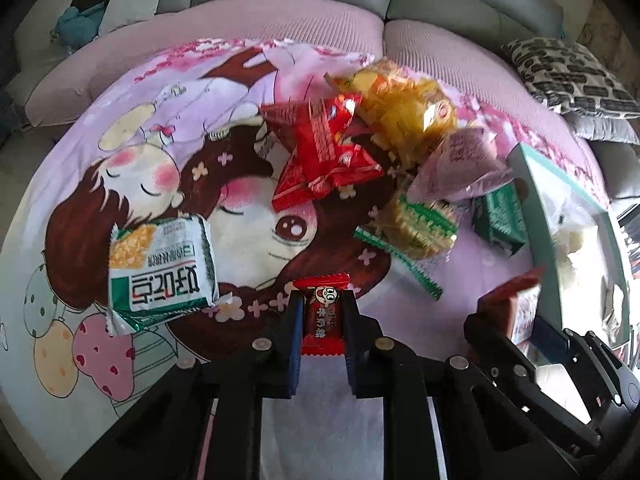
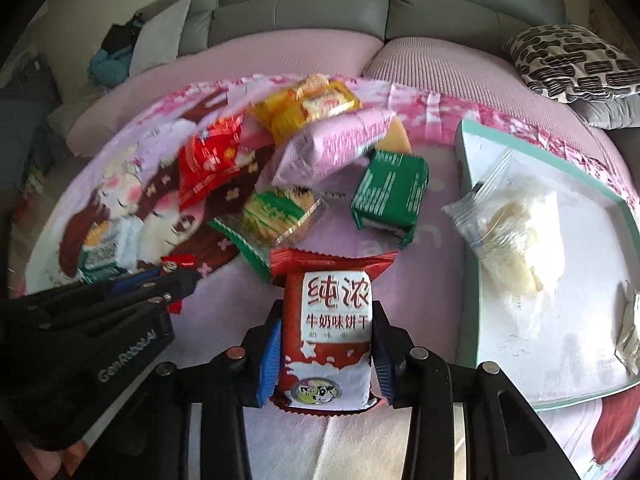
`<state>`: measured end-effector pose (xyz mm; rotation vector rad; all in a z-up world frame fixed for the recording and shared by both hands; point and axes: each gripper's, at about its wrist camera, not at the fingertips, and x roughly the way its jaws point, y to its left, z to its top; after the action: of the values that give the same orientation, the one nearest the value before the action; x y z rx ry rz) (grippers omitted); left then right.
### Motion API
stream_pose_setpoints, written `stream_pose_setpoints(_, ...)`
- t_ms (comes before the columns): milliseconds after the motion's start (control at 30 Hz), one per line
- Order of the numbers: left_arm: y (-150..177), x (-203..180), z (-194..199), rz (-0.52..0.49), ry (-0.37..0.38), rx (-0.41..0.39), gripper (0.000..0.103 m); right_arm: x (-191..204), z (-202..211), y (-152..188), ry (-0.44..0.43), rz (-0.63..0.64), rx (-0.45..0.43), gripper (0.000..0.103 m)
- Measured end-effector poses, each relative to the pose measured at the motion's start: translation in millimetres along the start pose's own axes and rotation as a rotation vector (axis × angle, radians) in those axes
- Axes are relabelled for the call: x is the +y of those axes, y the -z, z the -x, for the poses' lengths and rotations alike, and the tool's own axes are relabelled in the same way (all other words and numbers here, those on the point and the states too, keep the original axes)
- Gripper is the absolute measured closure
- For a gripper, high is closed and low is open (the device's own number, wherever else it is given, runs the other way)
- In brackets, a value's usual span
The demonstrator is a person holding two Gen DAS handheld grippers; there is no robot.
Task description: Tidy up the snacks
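On the blanket (image 1: 120, 128), two hand-held grippers clamped (one snack each): left (image 1: 322, 300) candy (image 1: 323, 312), right (image 2: 326, 312) biscuit pack (image 2: 330, 336).

A grey sofa (image 2: 304, 4) with a patterned cushion (image 2: 576, 64) stands behind the pink cartoon-printed cloth (image 1: 120, 152).

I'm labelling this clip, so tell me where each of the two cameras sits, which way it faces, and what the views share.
Left wrist: sits on the left gripper, looking steeply down at the cartoon blanket; its fingers pinch a small red candy, and the right gripper shows at lower right.
Right wrist: sits on the right gripper, facing down toward the sofa; its fingers clamp a red milk biscuit pack, with the left gripper at lower left.
Shared: the snack pile, the teal-rimmed tray, the green packet.
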<state>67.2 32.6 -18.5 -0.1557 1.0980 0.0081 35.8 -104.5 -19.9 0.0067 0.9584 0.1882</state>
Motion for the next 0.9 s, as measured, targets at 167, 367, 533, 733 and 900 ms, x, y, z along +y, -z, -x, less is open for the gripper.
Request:
stream_pose_setpoints(167,-5,1,21,0.006,0.015,-0.062,0.085,-2,19,-7,-0.021,-0.015,-0.056,0.061)
stream_pose_setpoints(367,-7,-3,38,0.003,0.024,-0.112,0.085,-5,33,-10,-0.031,-0.028,-0.094,0.061)
stream_pose_setpoints(533,-8,-12,44,-0.015,0.034,-0.133,0.085,-8,45,-13,-0.04,-0.039,-0.12,0.061)
stream_pose_setpoints(733,-9,-28,52,-0.041,0.062,-0.16,0.085,-23,60,-15,-0.038,-0.067,-0.155,0.061)
stream_pose_setpoints(900,-9,-52,58,-0.088,0.096,-0.184,0.085,-60,78,-16,0.025,-0.145,-0.196,0.061)
